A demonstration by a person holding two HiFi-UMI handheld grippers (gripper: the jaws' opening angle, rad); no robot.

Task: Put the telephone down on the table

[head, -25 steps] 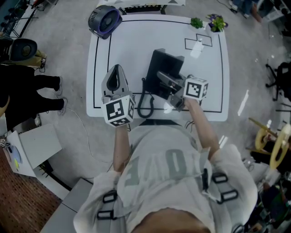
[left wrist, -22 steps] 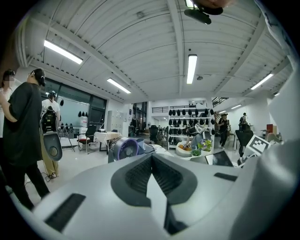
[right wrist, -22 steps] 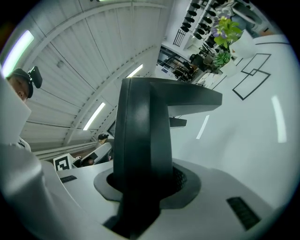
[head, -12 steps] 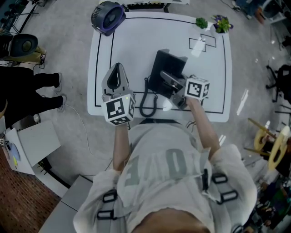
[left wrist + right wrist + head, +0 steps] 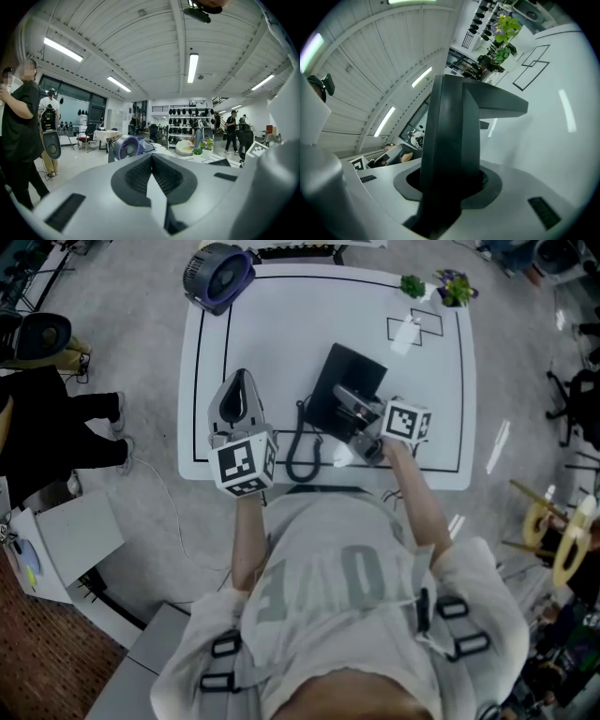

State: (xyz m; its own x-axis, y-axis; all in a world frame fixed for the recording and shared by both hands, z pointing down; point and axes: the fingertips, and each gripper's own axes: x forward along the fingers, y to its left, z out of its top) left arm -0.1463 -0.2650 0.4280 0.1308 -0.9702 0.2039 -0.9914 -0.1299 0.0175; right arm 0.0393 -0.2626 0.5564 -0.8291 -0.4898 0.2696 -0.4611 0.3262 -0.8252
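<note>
Closest to you, your left gripper (image 5: 240, 382) hangs over the near left part of the white table (image 5: 272, 324). Its jaws are pressed together, and there is nothing in them.

Your right gripper (image 5: 342, 396) is just to the right of it, over the middle of the table. Its jaws are clamped on the black telephone (image 5: 352, 367), which fills the space between them. The telephone is turned like a diamond, near the middle of the table. You cannot tell if its bottom touches the table top.

Its black cord (image 5: 288, 457) loops on the table between your two grippers.

Farther off, a purple fan (image 5: 217, 276) stands at the far left corner. Two small green plants (image 5: 448, 285) stand at the far right corner. A person in black clothes (image 5: 47, 423) stands on the floor, off to the left of the table.
</note>
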